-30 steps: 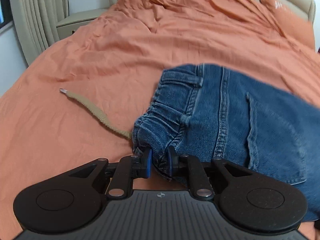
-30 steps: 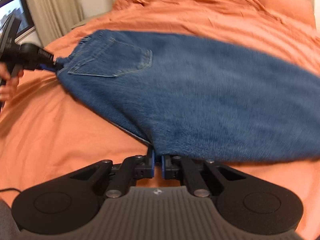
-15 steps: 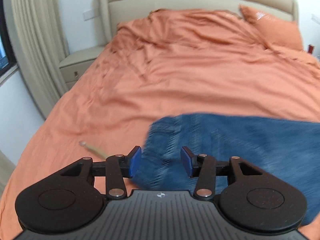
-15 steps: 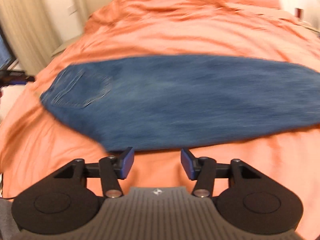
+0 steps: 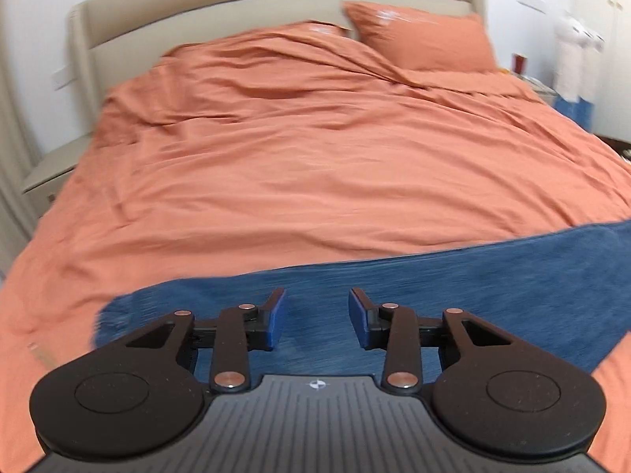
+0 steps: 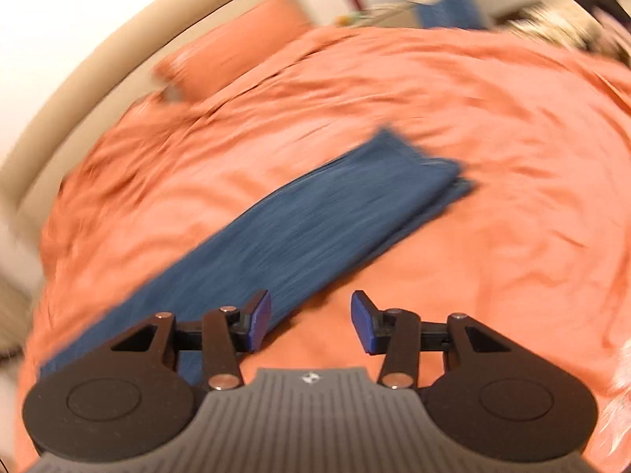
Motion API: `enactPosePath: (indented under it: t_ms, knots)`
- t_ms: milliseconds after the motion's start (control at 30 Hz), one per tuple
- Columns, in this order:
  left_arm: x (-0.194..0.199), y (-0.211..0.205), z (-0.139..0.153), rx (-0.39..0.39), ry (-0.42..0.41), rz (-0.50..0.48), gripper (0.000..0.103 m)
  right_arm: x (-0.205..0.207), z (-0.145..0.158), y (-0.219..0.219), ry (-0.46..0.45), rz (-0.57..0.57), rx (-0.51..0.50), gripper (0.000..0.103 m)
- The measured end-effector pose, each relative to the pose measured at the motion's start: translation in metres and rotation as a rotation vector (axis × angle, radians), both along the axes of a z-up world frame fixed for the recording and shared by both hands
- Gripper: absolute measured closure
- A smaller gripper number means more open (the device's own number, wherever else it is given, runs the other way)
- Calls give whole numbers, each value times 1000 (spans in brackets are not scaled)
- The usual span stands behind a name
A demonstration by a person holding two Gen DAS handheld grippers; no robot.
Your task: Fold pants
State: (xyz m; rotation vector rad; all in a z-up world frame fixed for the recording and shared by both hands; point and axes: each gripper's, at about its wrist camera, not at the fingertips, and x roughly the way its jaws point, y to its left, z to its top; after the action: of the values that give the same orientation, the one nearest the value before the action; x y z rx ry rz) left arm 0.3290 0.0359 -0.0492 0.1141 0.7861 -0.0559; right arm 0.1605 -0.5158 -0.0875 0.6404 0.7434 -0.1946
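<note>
A wide bed fills both views, covered by a rumpled orange duvet (image 5: 315, 165) that runs up to a beige padded headboard (image 5: 252, 4) at 12 o'clock. An orange pillow (image 5: 422, 41) leans there at 1 o'clock, and a pale nightstand (image 5: 47, 173) stands at 9 o'clock by the white wall.

The blue jeans (image 6: 299, 228) lie flat on the duvet as a long doubled strip. In the left view they run from 7 to 3 o'clock.

The left tool (image 5: 317, 317) hangs above the denim, its jaws apart, narrowing, gripping nothing. The right tool (image 6: 310, 321) is likewise apart, closing and empty, over bare duvet beside the jeans' edge.
</note>
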Motion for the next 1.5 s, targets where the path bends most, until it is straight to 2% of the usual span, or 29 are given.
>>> enactPosePath:
  t_ms: [67,233,333,433,500,533,567,633,733,900,967,1033,1067,1100,1133,1200,1300,1333,1433,1467,1500]
  knots:
    - [13,-31,-6,16,13,-41,59,3,-12,-43,-10,-82,97,53]
    - [43,-96,-27,37,55,-124,59,30,-53,-117,-41,-221,320,55]
    - [53,-124,-40,46,74,-161,59,58,-76,-138,-61,-256,404,64]
    - [63,-145,-52,51,95,-182,59,80,-95,-155,-33,-289,410,71]
    - [70,-152,-60,49,105,-195,60,88,-106,-164,-21,-289,423,82]
    - [72,-158,-63,49,107,-196,61,92,-111,-168,-19,-287,425,99]
    - [75,-160,-66,49,111,-197,62,92,-113,-171,-25,-277,424,103]
    - [80,-166,-72,50,115,-202,64,85,-110,-172,-66,-257,417,103]
    - [84,-176,-80,53,120,-210,65,77,-102,-169,-75,-236,344,103]
    - [83,-187,-83,44,132,-231,66,78,-131,-171,-20,-287,363,103]
    - [80,-189,-80,48,130,-254,65,78,-132,-169,-14,-288,365,103]
    - [79,-192,-78,48,134,-278,65,75,-126,-170,-20,-280,376,97]
    - [79,-192,-78,45,139,-288,65,73,-122,-171,-24,-277,386,84]
    - [80,-194,-79,42,144,-296,65,70,-118,-171,-31,-267,406,65]
    - [80,-196,-80,42,147,-298,65,69,-116,-170,-43,-254,433,60]
    - [81,-200,-85,43,157,-293,65,71,-118,-166,-36,-231,480,61]
    - [80,-208,-92,34,171,-300,65,84,-130,-159,-2,-224,493,64]
    - [79,-210,-93,32,169,-308,65,90,-136,-159,10,-234,496,70]
    - [83,-218,-94,10,182,-348,65,100,-147,-169,-11,-283,531,73]
    - [86,-221,-95,8,186,-356,65,102,-148,-173,-22,-297,553,76]
    - [89,-225,-96,9,187,-362,66,103,-146,-177,-29,-301,559,90]
